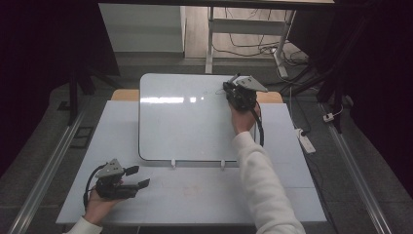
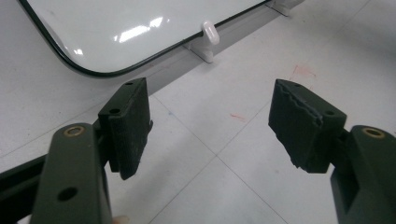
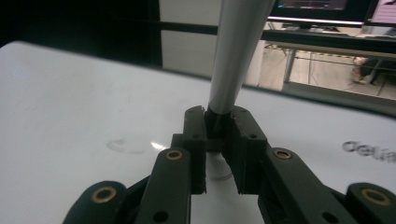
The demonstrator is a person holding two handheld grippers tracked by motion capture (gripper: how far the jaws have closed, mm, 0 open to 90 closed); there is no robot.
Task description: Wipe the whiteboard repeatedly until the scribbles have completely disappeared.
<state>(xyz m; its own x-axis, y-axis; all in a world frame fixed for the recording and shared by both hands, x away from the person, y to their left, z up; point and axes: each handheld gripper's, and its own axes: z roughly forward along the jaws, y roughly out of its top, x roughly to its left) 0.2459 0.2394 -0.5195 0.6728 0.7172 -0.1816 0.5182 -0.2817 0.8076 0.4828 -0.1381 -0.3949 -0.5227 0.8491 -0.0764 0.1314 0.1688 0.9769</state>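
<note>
A white board (image 1: 185,122) with a dark rim lies flat on the grey table (image 1: 195,195). My right gripper (image 1: 234,90) stands over the board's far right corner, shut on a marker (image 1: 234,79). In the right gripper view the jaws of this gripper (image 3: 218,119) clamp the marker's dark end, and its pale barrel (image 3: 236,46) rises up and away; the tip is hidden behind the jaws. A faint curved stroke (image 3: 123,145) shows on the board (image 3: 70,102). My left gripper (image 1: 138,176) lies level near the table's front left, open and empty (image 2: 210,126), pointing toward the board's near corner (image 2: 116,28).
Two white clips (image 1: 173,163) (image 1: 222,163) hold the board's near edge; one clip (image 2: 210,32) sits ahead of the left jaws. A power strip (image 1: 306,141) and cables lie on the floor to the right. Desk legs (image 1: 210,44) stand beyond the table.
</note>
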